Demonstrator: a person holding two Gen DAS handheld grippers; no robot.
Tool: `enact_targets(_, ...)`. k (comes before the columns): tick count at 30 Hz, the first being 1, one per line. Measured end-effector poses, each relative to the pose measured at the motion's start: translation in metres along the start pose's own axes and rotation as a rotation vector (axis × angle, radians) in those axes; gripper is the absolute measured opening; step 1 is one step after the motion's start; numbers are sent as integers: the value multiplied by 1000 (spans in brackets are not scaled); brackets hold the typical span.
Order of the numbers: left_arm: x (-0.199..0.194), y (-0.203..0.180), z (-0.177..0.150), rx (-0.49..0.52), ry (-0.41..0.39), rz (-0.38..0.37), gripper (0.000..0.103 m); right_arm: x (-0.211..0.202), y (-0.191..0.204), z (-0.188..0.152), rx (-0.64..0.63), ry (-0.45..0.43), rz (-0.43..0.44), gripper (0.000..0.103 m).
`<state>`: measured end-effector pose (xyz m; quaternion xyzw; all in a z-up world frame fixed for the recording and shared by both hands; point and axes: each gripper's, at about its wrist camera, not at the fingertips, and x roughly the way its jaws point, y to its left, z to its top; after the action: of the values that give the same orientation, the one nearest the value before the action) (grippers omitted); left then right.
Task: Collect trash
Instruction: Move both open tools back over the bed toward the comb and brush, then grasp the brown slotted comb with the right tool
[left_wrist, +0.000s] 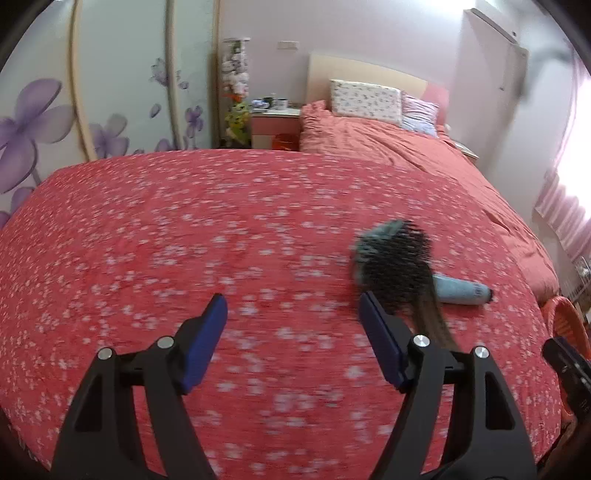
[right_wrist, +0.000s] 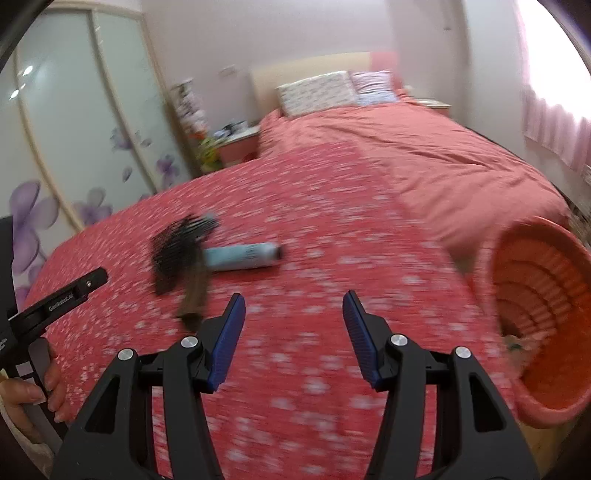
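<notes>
An orange ribbed basket (right_wrist: 546, 314) tilts at the bed's edge — a scrap lies inside, too blurred to identify.

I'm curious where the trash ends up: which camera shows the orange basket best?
The right wrist view: the orange basket shows its rim, ribbed inside and something small at the bottom. The left wrist view catches only a sliver of it at the right edge.

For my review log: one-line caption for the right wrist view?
Open right tool over the floral bedspread, hairbrush and blue bottle ahead, orange basket at right.

Red floral bed (left_wrist: 184, 221), hairbrush (left_wrist: 395, 266), seemingly a bottle (left_wrist: 461, 290)
</notes>
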<state>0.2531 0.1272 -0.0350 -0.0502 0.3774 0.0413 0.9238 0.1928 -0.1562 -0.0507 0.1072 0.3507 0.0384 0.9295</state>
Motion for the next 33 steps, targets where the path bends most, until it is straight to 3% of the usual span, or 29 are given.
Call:
enact_targets(6,-1,33,-1,-33,3,23,74,33,54,1,-66,54,46,55)
enact_targets(13,6,59,-4,-56,22,26,74,71,88,0,-109,122,9,55)
enact_targets(20,18,65,-9,-58,46,14,75,83,93,-4,-137,151,-36,46)
enact_targets(23,22,62,-10,-58,56,10,75,85,97,-4,-156,153,-46,31)
enact_targets(33,31,32,-7,-26,67,-29,77,58,85,-8,-183,77,-70,30)
